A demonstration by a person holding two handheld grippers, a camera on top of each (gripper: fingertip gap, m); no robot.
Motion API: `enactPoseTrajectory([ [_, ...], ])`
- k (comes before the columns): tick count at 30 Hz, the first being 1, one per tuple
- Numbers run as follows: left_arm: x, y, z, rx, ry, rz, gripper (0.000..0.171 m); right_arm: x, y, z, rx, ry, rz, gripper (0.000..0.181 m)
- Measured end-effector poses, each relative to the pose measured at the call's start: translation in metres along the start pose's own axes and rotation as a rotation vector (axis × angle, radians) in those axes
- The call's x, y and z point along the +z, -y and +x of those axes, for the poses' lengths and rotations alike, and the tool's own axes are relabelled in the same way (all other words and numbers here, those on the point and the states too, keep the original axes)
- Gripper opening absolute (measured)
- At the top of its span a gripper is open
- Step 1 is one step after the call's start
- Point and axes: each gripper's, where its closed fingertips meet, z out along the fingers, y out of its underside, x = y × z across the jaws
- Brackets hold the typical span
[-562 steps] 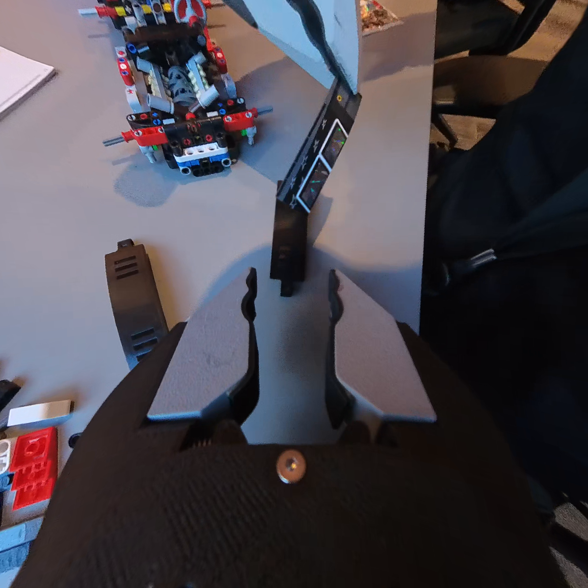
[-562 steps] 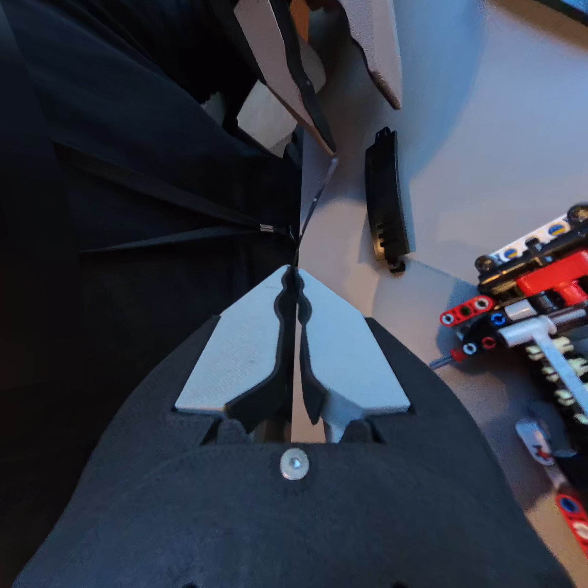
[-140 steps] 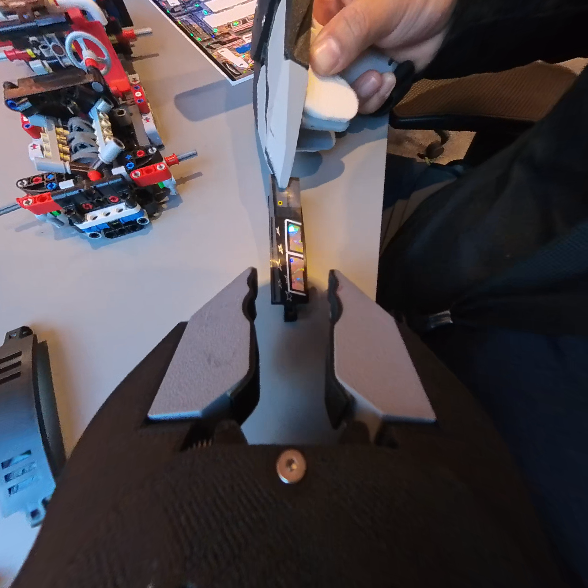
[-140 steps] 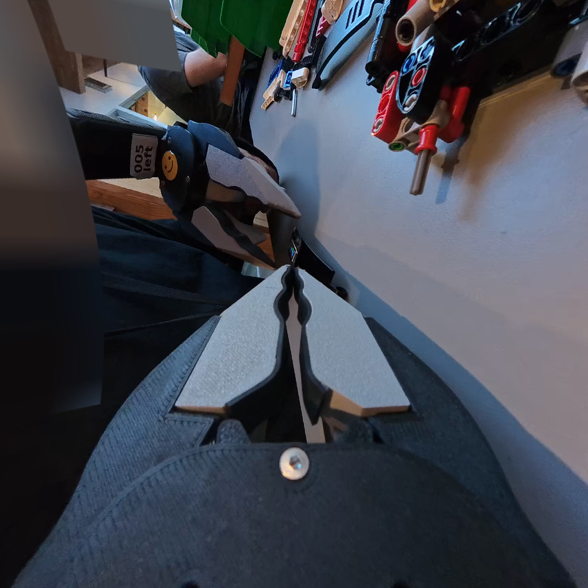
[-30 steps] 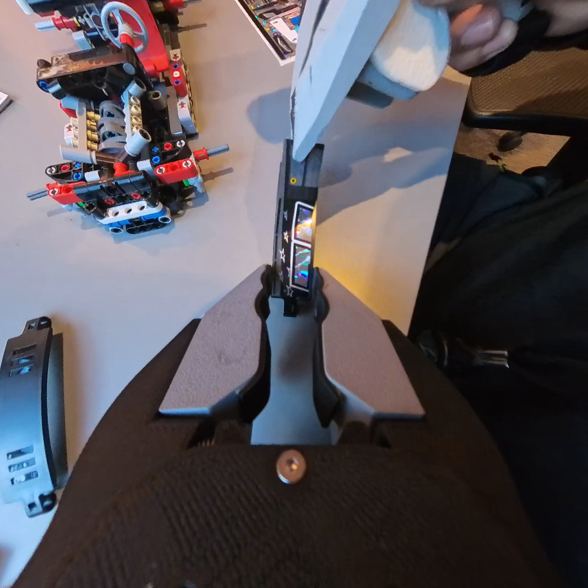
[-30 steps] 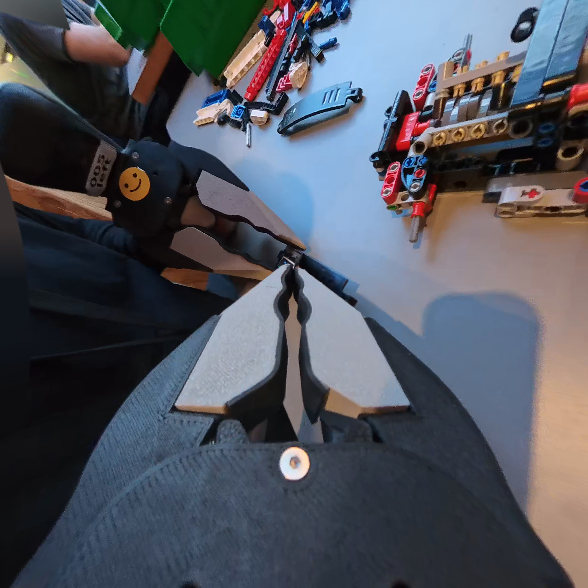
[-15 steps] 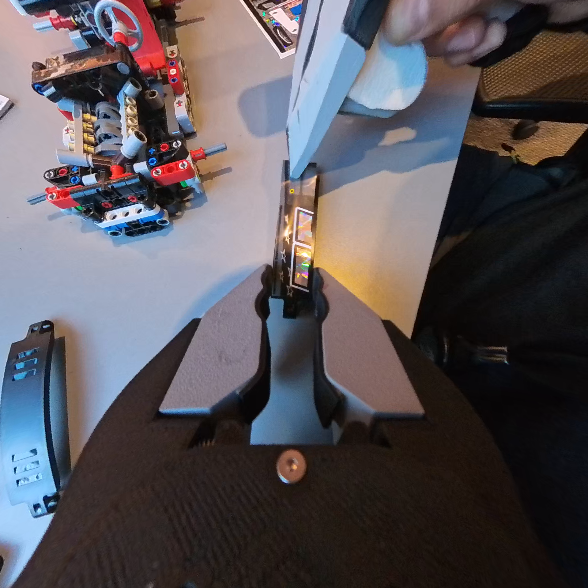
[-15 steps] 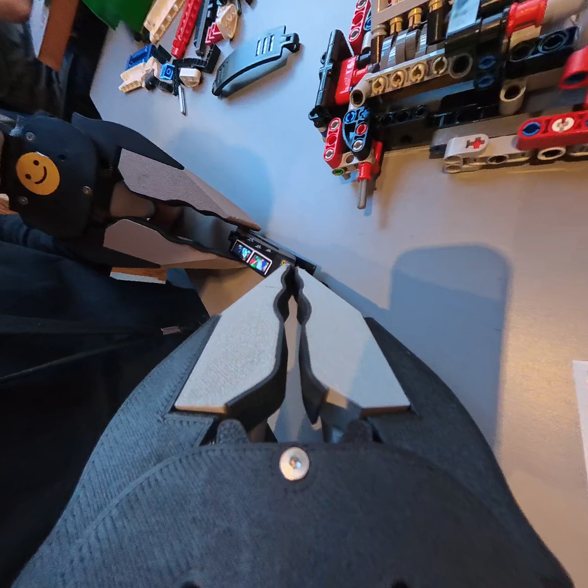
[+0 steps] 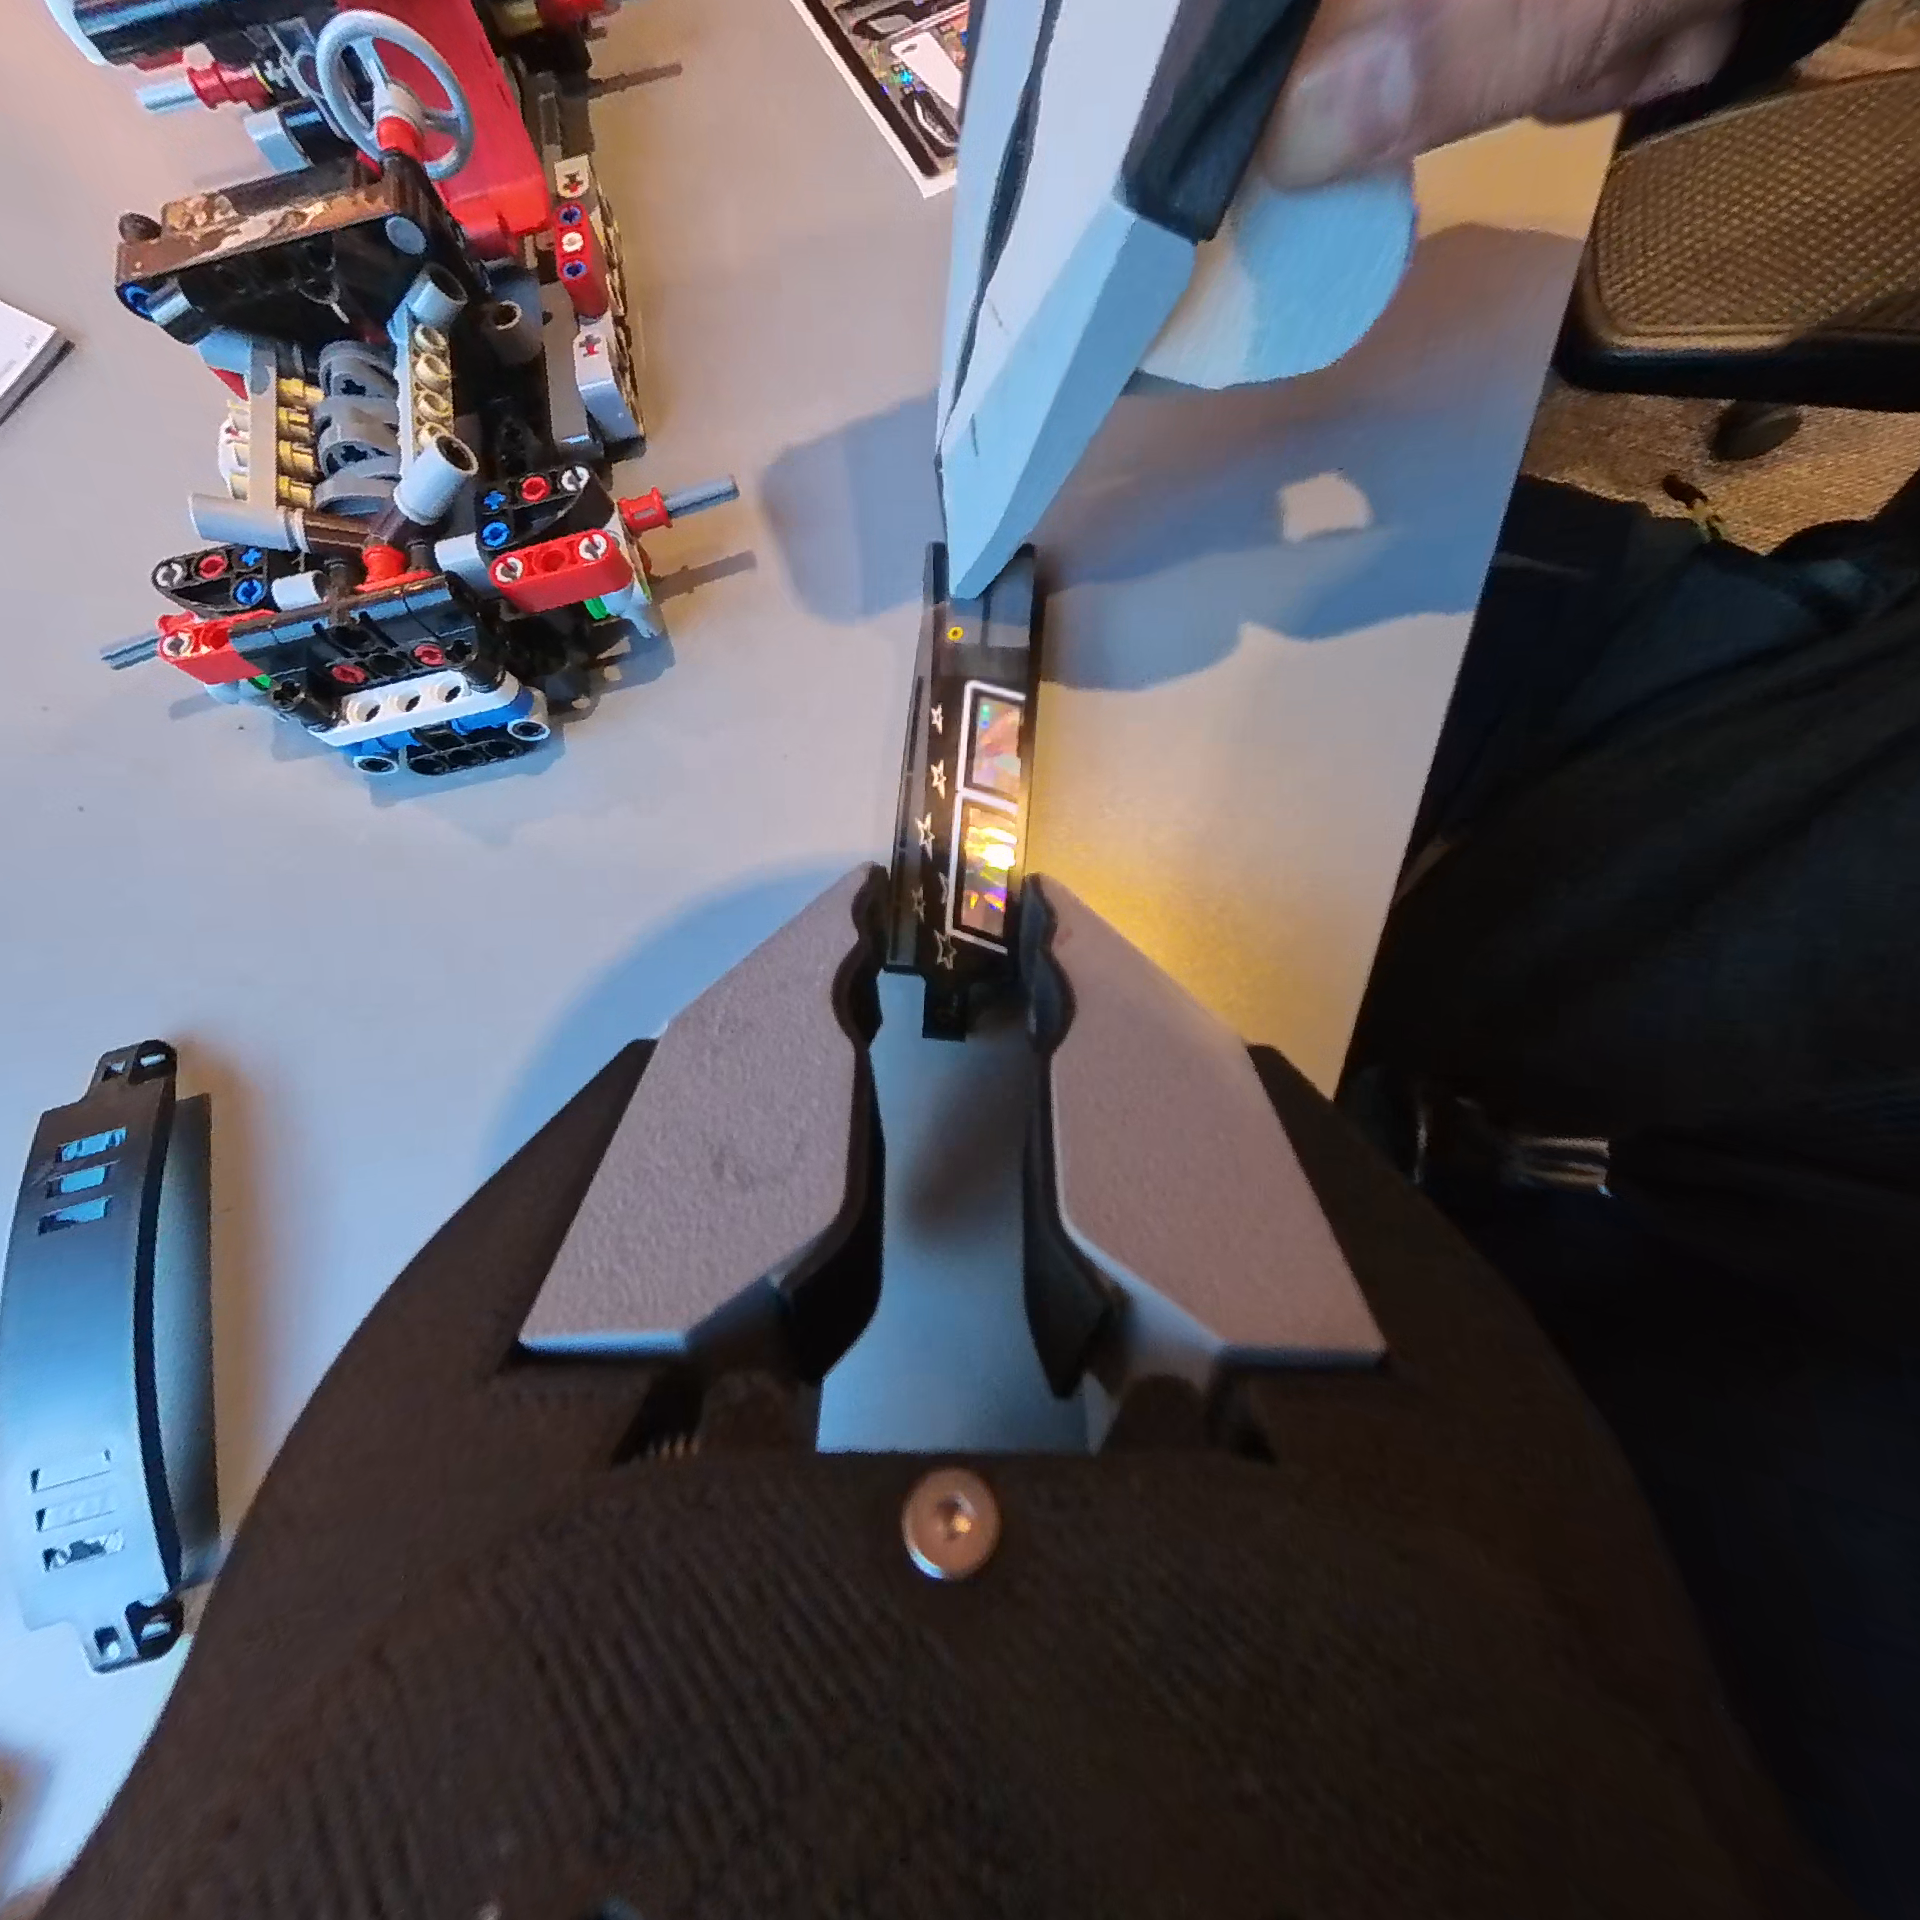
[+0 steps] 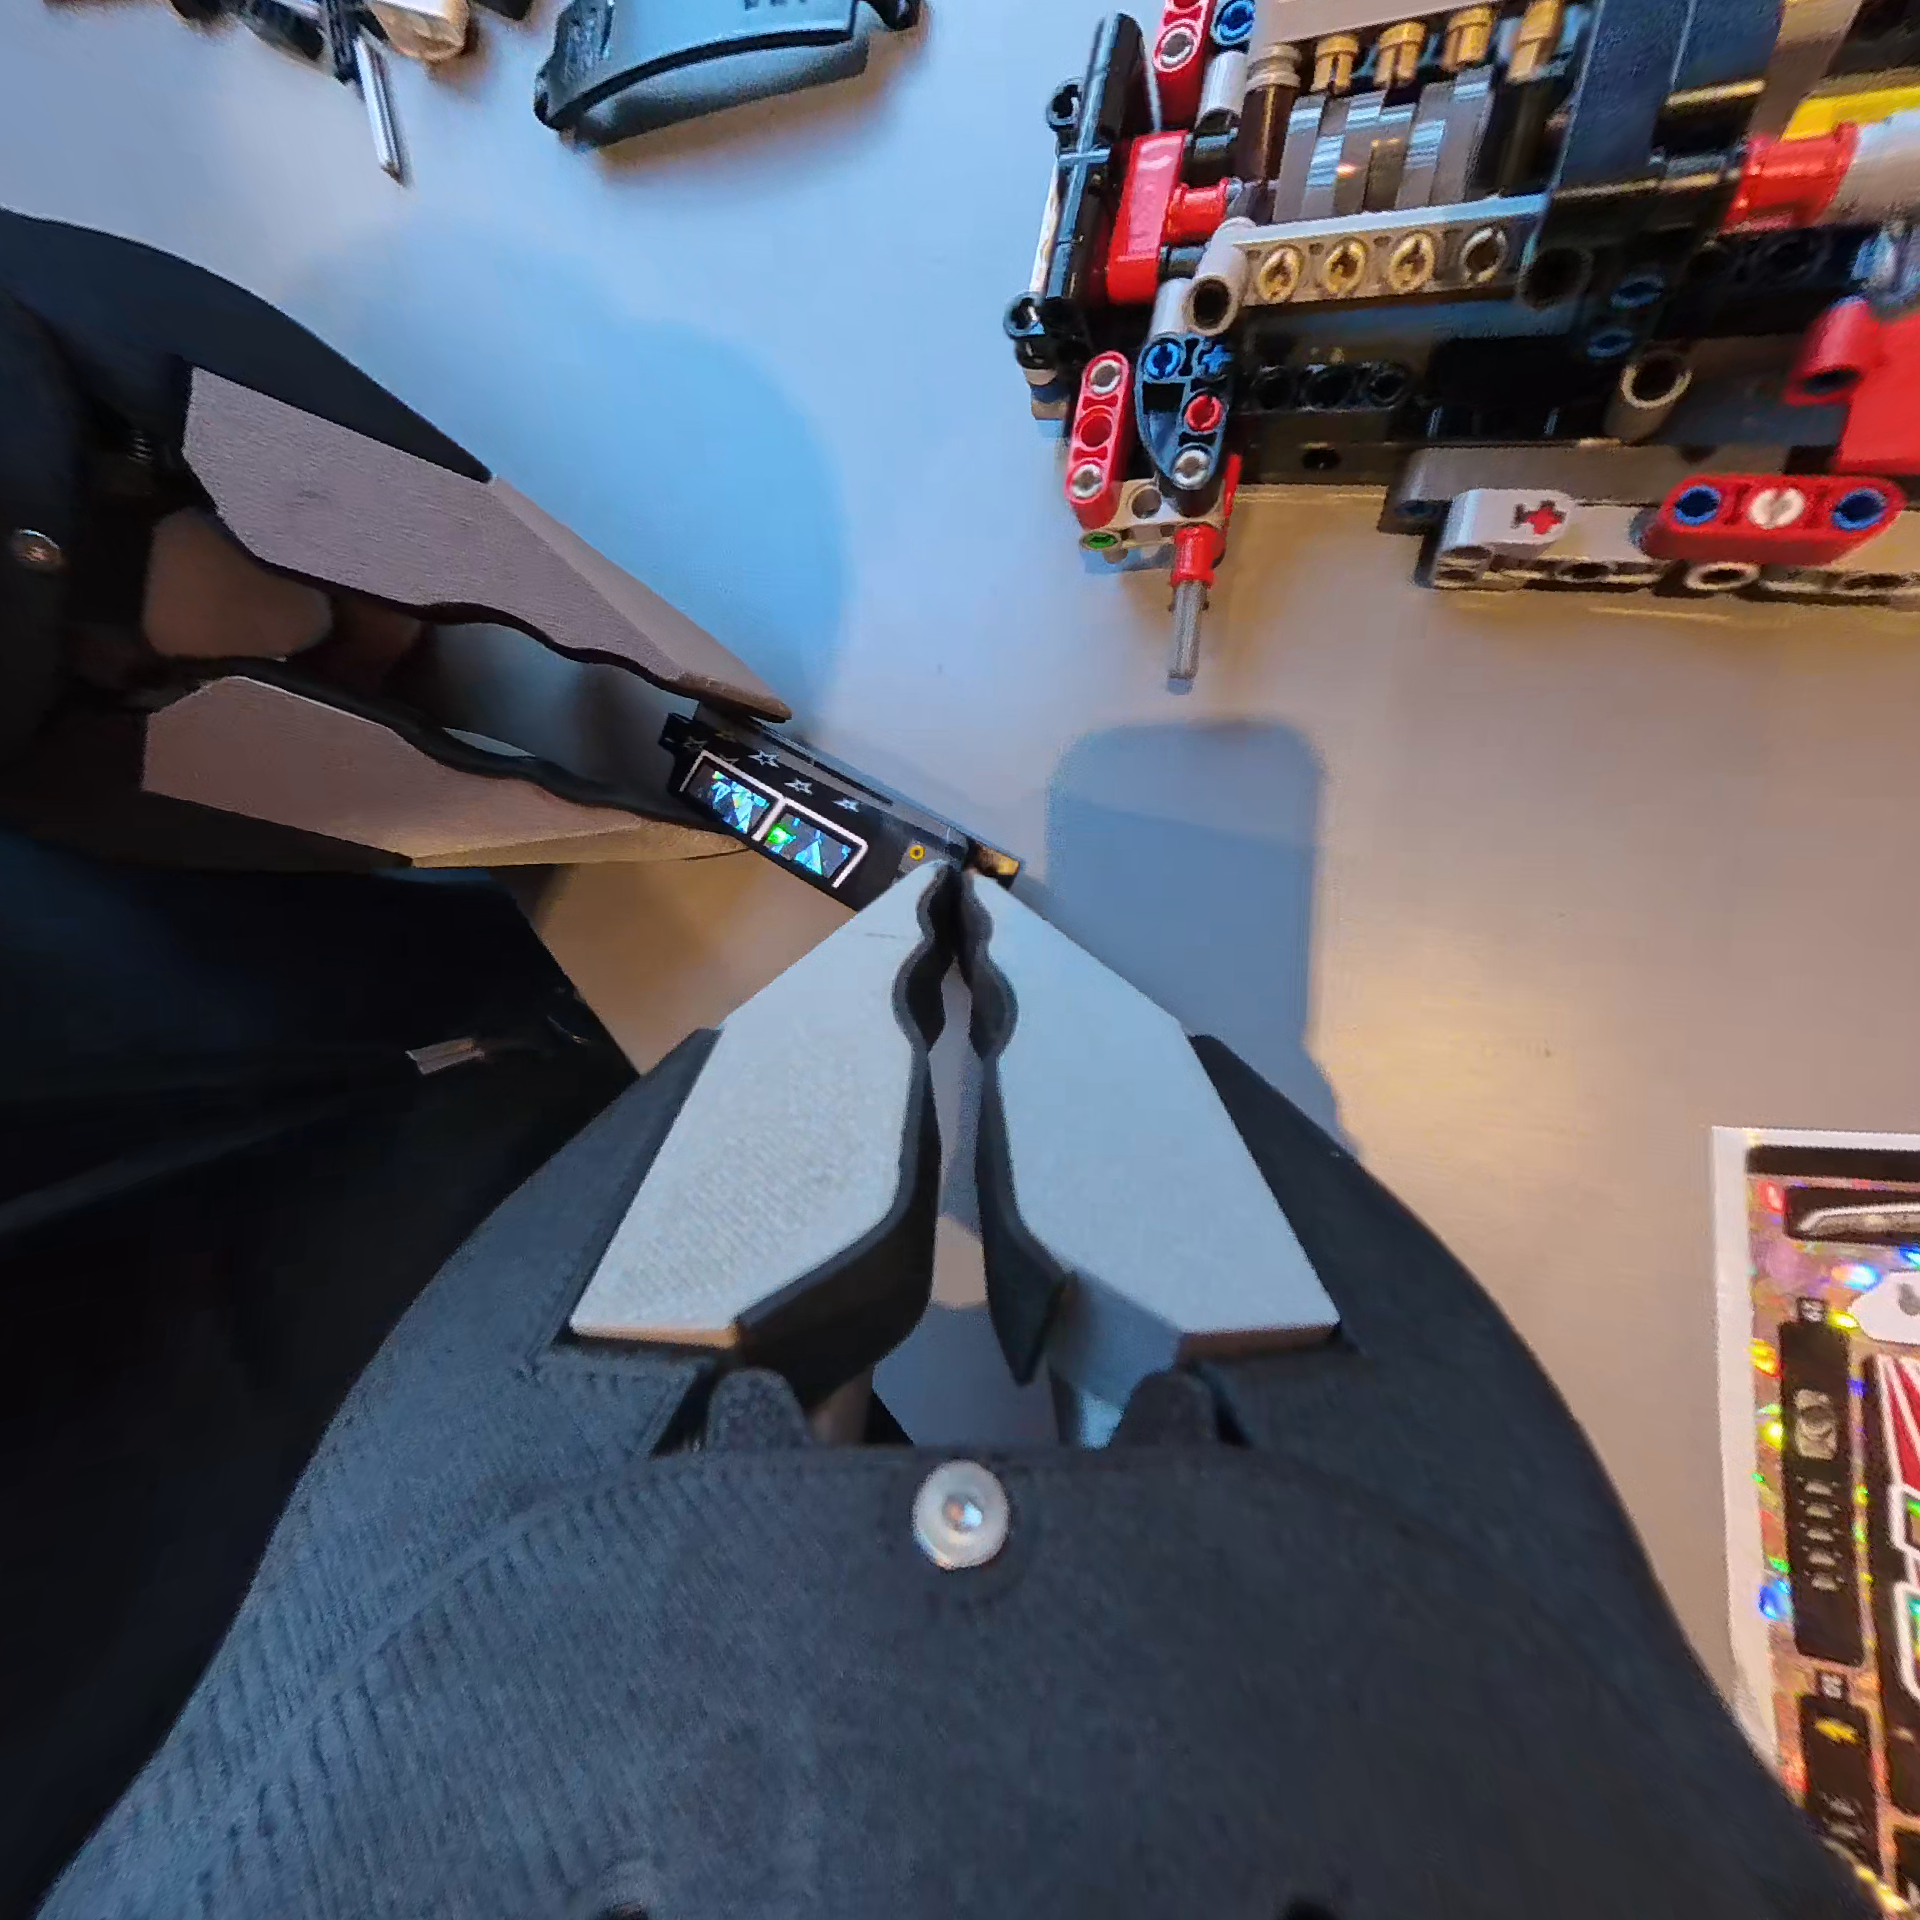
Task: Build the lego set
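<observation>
My left gripper (image 9: 951, 925) is shut on the near end of a black lego panel (image 9: 961, 790) with shiny holographic stickers, holding it near the table's right edge. My right gripper (image 10: 954, 883) is shut, and its tips press on the panel's far end (image 10: 790, 831). It comes down from above in the left wrist view (image 9: 997, 499). The left gripper also shows in the right wrist view (image 10: 468, 707). The part-built red, black and grey lego car chassis (image 9: 384, 468) stands on the grey table (image 9: 416, 935), also seen in the right wrist view (image 10: 1455, 312).
A black curved slotted panel (image 9: 94, 1340) lies at the near left, and also shows in the right wrist view (image 10: 717, 52). A shiny sticker sheet (image 10: 1829, 1455) lies by the right gripper. The table edge (image 9: 1455, 727) runs close on the right, with dark clothing and a chair beyond. The left gripper's tips are roughly 6 centimetres from the right gripper's.
The left gripper, open 4.7 s ago, has closed on the panel. In the last second the right gripper has tilted to look down over the table, its tips staying at the panel's far end.
</observation>
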Motion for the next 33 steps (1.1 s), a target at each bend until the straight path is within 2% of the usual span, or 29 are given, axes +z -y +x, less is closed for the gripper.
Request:
enactPoseTrajectory([
  [9,0.001,0.001,0.001,0.002,0.011,-0.002,0.023,0.000,0.001,0.004,-0.113,-0.139,-0.008,0.000],
  [19,0.003,0.002,0.001,-0.037,0.034,-0.004,0.022,0.000,0.001,0.006,-0.146,-0.205,0.021,0.000],
  [23,0.004,0.003,0.001,-0.058,0.039,-0.006,0.022,0.000,0.001,0.008,-0.175,-0.314,-0.011,0.000],
  [29,0.004,0.003,0.003,-0.039,0.067,-0.008,0.022,-0.002,0.001,0.012,-0.201,-0.434,0.024,0.000],
  [31,0.003,0.003,0.003,-0.048,0.069,-0.009,0.023,-0.011,0.003,0.026,-0.216,-0.559,0.020,0.033],
  [33,0.003,0.003,0.005,-0.046,0.076,-0.009,0.022,-0.014,0.001,0.029,-0.175,-0.550,0.017,0.043],
])
